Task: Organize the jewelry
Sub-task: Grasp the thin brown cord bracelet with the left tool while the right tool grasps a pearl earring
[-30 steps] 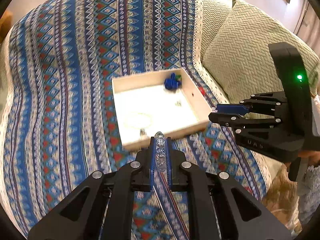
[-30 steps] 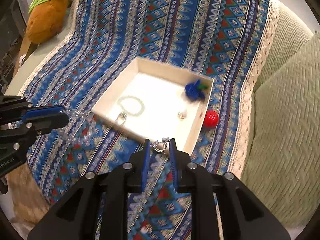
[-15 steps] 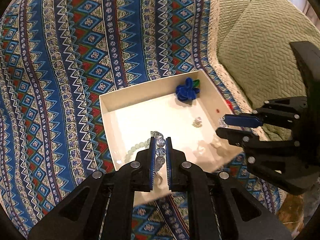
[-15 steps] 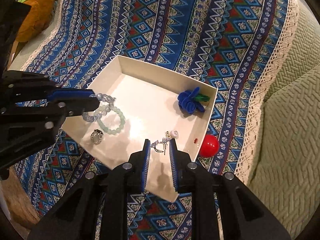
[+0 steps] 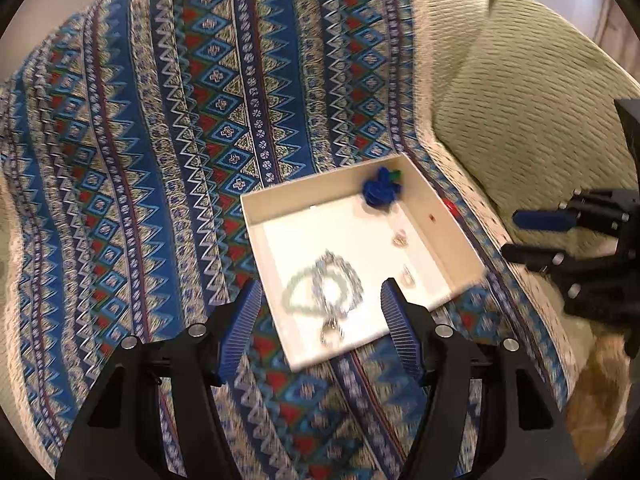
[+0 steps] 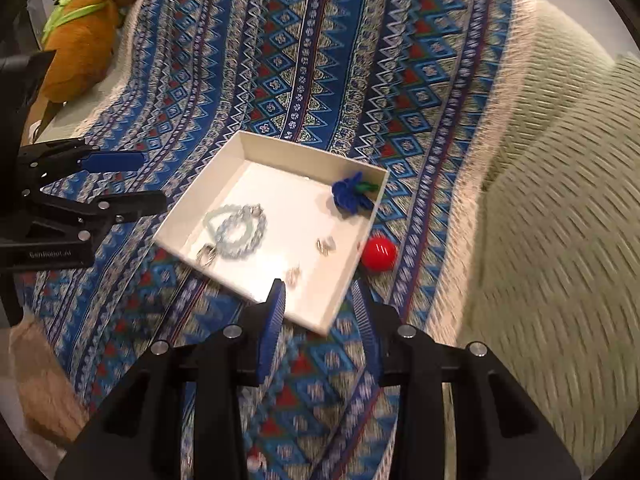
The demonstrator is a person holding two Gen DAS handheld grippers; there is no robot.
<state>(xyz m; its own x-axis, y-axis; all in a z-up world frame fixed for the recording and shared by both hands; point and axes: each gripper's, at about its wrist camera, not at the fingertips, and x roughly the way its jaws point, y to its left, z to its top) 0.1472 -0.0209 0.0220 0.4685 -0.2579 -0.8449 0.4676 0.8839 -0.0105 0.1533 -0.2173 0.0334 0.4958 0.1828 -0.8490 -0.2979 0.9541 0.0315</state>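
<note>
Left wrist view: the left claw hangs spread and empty over the near edge of the white box, where the bracelets lie; dropping lower could tip it.

Right wrist view: the right claw is parted, empty; the red ball outside the box's right wall could roll off.

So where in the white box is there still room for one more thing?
The white box has bare floor in the middle, between the blue flower and the bracelets. It is crowded at the bracelets' corner, where a ring lies too.
</note>
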